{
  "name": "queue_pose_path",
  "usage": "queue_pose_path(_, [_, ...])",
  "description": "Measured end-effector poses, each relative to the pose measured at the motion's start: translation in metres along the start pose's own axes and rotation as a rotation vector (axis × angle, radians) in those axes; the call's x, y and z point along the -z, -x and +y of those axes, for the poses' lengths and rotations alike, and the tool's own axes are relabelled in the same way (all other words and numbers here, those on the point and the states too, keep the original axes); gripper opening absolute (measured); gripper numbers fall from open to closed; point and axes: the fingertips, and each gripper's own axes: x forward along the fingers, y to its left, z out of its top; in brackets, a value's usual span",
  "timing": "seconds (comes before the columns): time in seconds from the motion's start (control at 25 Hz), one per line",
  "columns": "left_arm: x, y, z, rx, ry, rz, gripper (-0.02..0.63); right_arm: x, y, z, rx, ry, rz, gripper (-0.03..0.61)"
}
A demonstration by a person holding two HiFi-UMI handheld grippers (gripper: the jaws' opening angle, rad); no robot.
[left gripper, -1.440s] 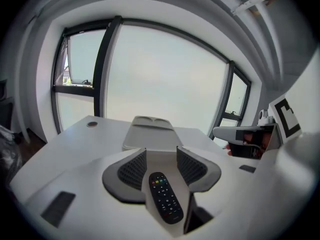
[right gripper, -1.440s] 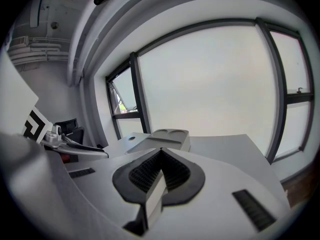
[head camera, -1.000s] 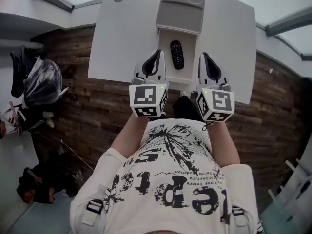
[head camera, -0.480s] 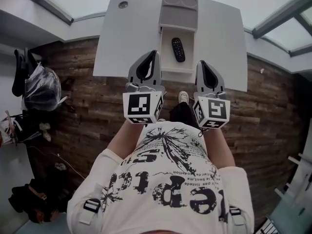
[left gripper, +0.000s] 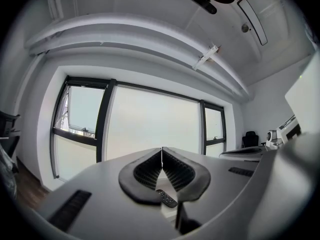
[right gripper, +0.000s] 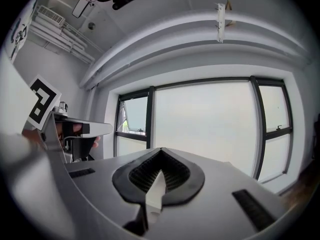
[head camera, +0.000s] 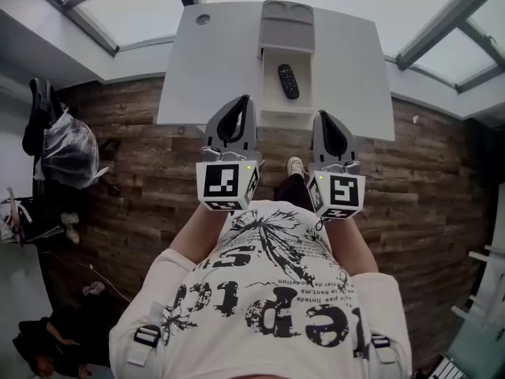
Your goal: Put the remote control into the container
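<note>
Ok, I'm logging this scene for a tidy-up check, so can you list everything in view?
table: one, white, top of the head view
container: one, pale, open, on the table's near middle
lid: one, grey, at the container's far end
remote control: one, black, lying inside the container
floor: brown wood planks, below the table
bags: several, dark and grey, on the floor at left
shoe: one, pale, on the floor between the grippers
T-shirt: one, white with black print, bottom of the head view
left hand-held gripper: one, grey, black-and-white marker cube, shut, empty, at the table's near edge
right hand-held gripper: one, same colours, shut, empty, beside it
</note>
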Motion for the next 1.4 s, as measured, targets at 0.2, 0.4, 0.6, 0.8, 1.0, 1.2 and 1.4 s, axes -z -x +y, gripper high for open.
queue_pose_path(0.2, [0.0,0.017,0.0,0.002,0.003,-0.005,0.009,0.006,0.011,0.006,0.012,-0.01,0.016,-0.006])
queue_pose_path(0.4, [0.004,0.028,0.008,0.003,0.028,0.008,0.009,0.009,0.017,0.013,0.009,-0.002,0.028,-0.006])
queue_pose_path(0.6, [0.008,0.026,0.004,0.023,0.027,0.034,0.009,0.007,0.02,0.015,0.012,0.007,0.028,-0.006])
queue_pose_path(0.8, [0.009,0.027,0.001,0.022,0.002,0.044,0.009,0.009,0.022,0.015,0.016,-0.001,0.036,-0.006])
queue_pose_path(1.0, [0.007,0.021,-0.001,0.025,-0.001,0.04,0.009,0.012,0.019,0.014,0.014,0.007,0.052,-0.006])
queue_pose_path(1.2, [0.009,0.016,-0.003,0.026,-0.001,0.046,0.009,0.012,0.016,0.009,0.021,0.03,0.062,-0.006])
queue_pose_path(1.4, [0.011,0.016,0.002,0.016,0.012,0.06,0.009,0.014,0.015,0.012,0.009,0.029,0.084,-0.006])
